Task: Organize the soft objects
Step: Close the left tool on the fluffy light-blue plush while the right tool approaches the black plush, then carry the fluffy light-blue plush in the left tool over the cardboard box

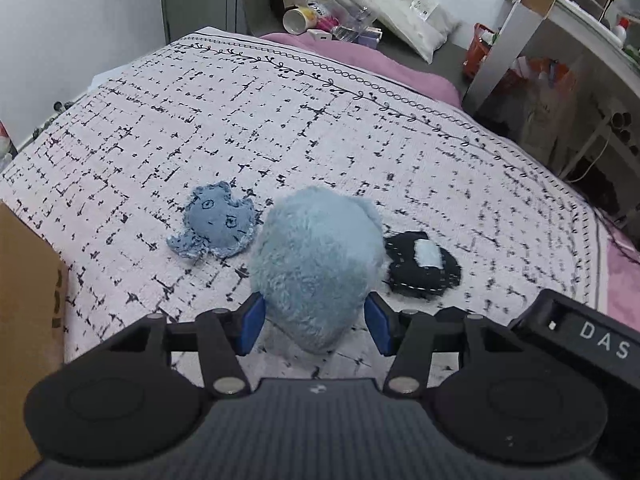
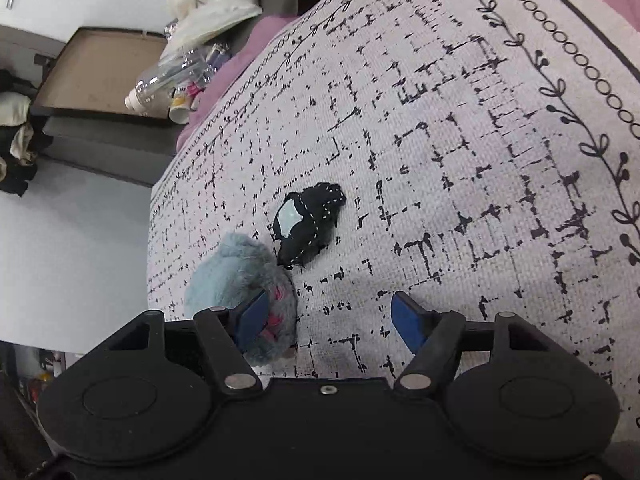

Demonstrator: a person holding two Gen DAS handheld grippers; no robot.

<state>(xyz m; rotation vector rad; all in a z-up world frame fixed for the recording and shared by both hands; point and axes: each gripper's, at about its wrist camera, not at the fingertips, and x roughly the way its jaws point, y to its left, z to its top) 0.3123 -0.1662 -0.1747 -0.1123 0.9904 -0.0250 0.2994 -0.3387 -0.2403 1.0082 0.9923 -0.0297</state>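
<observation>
While the left tongs (image 1: 315, 322) straddle the fluffy blue plush (image 1: 316, 264) on the patterned blanket (image 1: 360, 140), pads spread beside it, contact unclear, the right tongs (image 2: 329, 316) hover wide apart, empty. Denim patch (image 1: 218, 222) left; black patch (image 1: 422, 264) right.

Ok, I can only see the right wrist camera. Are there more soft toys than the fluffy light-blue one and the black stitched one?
Observer: Yes. A flat light-blue denim toy with stitched eyes lies on the black-and-white patterned blanket, just left of the fluffy light-blue plush toy.
Child: Is the other gripper near anything?
Observer: The left gripper is open, with one blue pad on each side of the fluffy plush.
Child: Is there a box for them?
Observer: A brown cardboard box stands left of that gripper. I can't tell if it's for toys.
</observation>
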